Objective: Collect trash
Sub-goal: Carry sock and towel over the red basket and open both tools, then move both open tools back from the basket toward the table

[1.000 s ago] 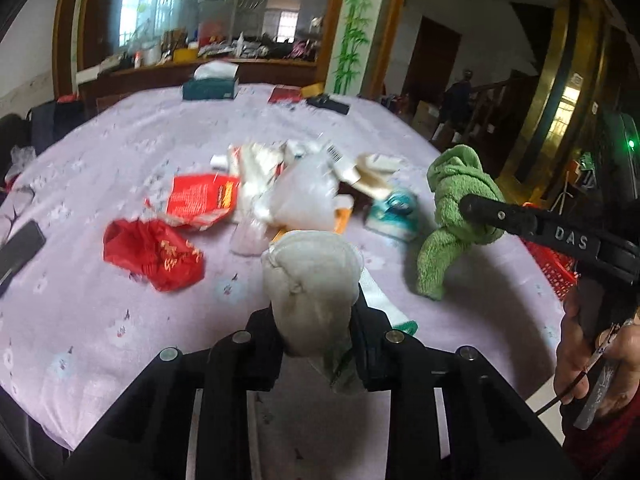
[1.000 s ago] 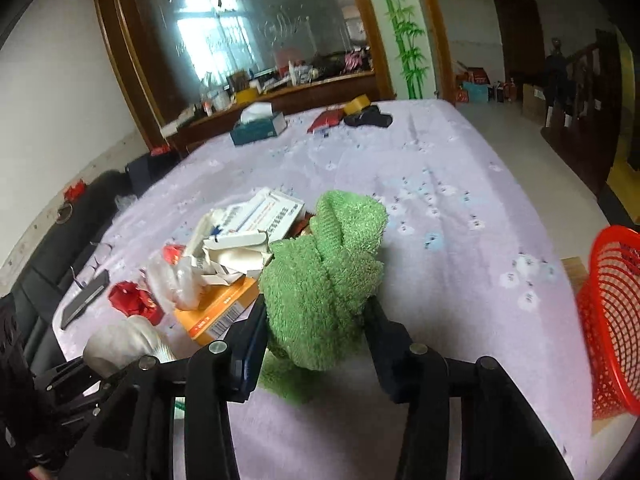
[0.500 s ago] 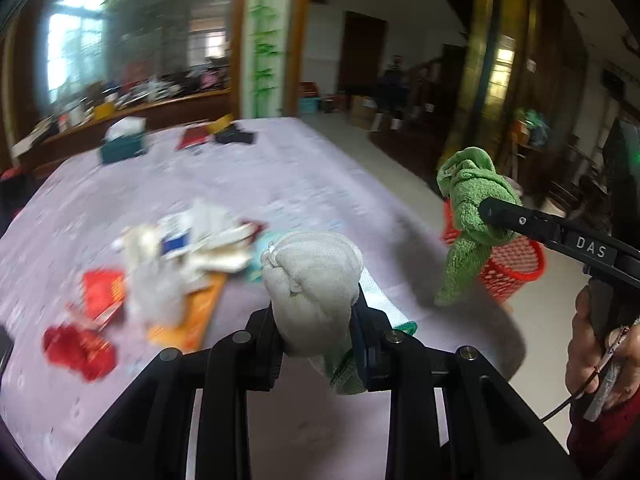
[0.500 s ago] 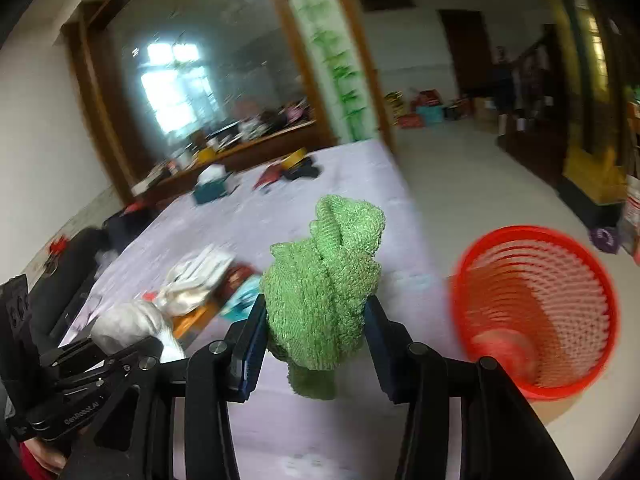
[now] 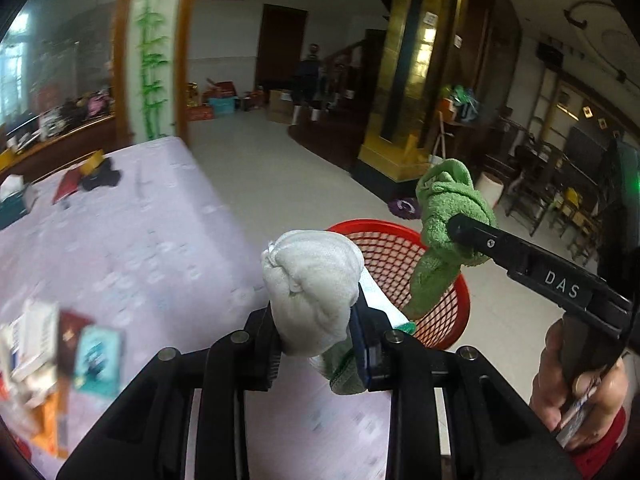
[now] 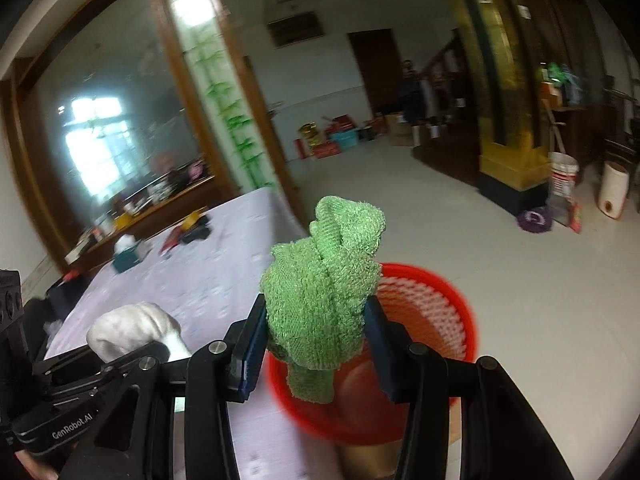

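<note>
My left gripper (image 5: 318,338) is shut on a knotted grey-white cloth bundle (image 5: 310,288), held above the edge of the lilac table (image 5: 132,248). The right gripper (image 6: 316,354) is shut on a knotted green towel (image 6: 324,292). In the left wrist view that green towel (image 5: 448,236) hangs over the red mesh basket (image 5: 384,252), which stands on the floor beside the table. From the right wrist camera the red basket (image 6: 436,312) lies directly below the towel, and the grey-white bundle (image 6: 132,332) shows at lower left.
Boxes and wrappers (image 5: 60,352) lie in a blurred heap at the left on the table. A tissue box (image 6: 128,254) and dark items (image 5: 100,178) sit at its far end. A pale floor (image 6: 520,280) stretches beyond the basket, with buckets (image 6: 564,176) by a gold pillar.
Both grippers swung right, away from the trash pile toward the table edge, each keeping its bundle. The red basket came into view and now sits under the green towel.
</note>
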A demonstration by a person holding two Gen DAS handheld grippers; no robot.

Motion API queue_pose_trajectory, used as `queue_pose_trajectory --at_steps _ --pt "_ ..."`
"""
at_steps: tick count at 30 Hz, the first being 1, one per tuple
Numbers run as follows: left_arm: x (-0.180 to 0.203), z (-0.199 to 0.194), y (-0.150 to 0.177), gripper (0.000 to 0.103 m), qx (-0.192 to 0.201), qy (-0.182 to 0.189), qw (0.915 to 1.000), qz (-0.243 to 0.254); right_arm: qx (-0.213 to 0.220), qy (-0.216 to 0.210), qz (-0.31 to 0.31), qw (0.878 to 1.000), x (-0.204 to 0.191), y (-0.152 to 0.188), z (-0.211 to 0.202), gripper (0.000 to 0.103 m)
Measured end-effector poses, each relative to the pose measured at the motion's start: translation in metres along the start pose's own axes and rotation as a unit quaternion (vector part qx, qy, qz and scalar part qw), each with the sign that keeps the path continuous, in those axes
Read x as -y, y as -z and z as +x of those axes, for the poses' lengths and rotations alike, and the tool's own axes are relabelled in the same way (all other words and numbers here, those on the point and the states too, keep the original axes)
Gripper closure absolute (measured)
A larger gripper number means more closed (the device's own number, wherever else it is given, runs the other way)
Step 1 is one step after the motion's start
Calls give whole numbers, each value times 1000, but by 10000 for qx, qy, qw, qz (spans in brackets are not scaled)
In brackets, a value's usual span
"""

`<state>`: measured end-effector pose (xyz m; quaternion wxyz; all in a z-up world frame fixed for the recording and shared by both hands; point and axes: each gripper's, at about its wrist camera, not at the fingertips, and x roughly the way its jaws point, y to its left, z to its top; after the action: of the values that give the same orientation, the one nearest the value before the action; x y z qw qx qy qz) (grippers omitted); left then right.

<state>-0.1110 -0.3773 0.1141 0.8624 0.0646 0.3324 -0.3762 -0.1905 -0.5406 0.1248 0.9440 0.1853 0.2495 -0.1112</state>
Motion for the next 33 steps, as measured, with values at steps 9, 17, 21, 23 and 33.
queue_pose_trajectory --at_steps 9,17,21,23,33 --pt "29 71 -10 35 -193 -41 9996 205 -170 336 147 9992 35 -7 29 42" --pt "4 18 5 29 70 -263 9996 13 263 225 204 9992 33 -5 -2 28" --pt "-19 -28 27 27 318 -720 9969 -16 223 -156 -27 9996 4 4 -10 27" --pt "-33 -46 35 26 377 -833 9958 -87 100 -411 -236 9988 -19 11 -7 27" --pt "-113 -143 98 26 522 -1593 9825 -814 -808 -1652 -1099 9768 -136 60 27 27"
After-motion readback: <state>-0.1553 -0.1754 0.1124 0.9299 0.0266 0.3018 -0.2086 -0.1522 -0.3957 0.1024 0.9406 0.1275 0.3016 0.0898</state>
